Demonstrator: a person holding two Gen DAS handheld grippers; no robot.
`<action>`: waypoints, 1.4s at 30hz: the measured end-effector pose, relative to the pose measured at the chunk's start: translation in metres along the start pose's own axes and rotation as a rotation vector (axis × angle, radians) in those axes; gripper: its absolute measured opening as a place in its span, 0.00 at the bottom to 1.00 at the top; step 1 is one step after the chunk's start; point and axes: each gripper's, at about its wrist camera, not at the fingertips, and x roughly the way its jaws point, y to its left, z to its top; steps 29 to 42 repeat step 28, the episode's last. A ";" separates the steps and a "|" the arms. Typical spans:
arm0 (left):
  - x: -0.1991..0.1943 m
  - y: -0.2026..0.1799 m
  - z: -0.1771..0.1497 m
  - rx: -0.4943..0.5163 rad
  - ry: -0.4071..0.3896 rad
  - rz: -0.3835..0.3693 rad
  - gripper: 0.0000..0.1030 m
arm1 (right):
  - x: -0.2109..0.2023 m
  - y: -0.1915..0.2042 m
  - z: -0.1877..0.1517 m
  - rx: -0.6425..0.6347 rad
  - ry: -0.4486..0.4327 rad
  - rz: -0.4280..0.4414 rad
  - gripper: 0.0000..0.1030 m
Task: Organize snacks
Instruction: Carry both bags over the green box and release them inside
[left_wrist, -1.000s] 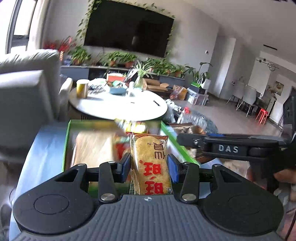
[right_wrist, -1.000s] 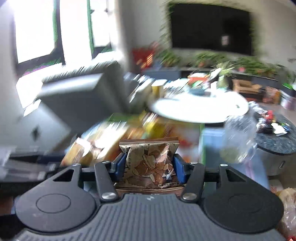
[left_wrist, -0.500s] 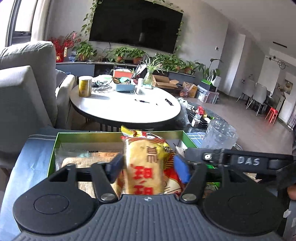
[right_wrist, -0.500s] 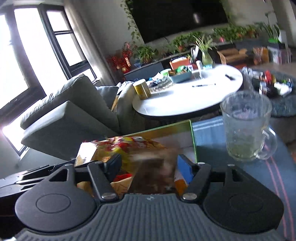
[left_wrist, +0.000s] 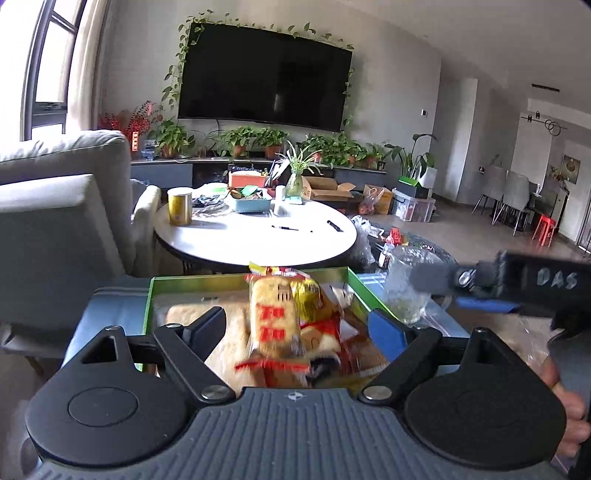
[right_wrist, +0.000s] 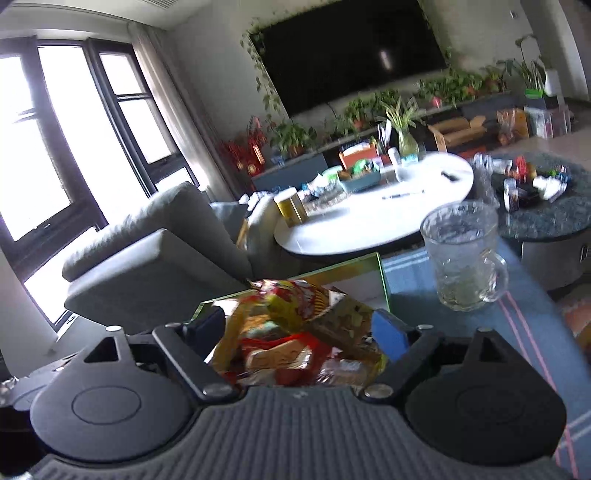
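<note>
Now the left tongs (left_wrist: 299, 319) are opening, their jaws already wide. The cracker pack (left_wrist: 273, 317) they pinched a second ago sits blurred between them, touched by neither pad, dropping onto the heap in the green box (left_wrist: 199, 282). By my reading, that snack is delivered. At the centre of the right wrist view, the right tongs (right_wrist: 299, 325) are spread too; the brown pack (right_wrist: 340, 325) they held earlier lies tilted on the heap, seemingly free. The box looks nearly full — its far wall and right rim are close. Just right of it a glass mug (right_wrist: 461, 258) stands on the worktop (right_wrist: 424, 317), so backing out toward the lower frame seems safest.
</note>
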 end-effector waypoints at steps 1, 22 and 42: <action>-0.007 -0.002 -0.002 0.001 0.014 0.019 0.84 | -0.008 0.005 -0.001 -0.010 -0.011 0.002 0.78; -0.096 0.001 -0.051 -0.092 0.014 0.266 0.89 | -0.079 0.070 -0.069 -0.154 -0.081 -0.041 0.78; -0.093 -0.002 -0.055 -0.067 0.026 0.278 0.89 | -0.076 0.072 -0.075 -0.155 -0.080 -0.041 0.78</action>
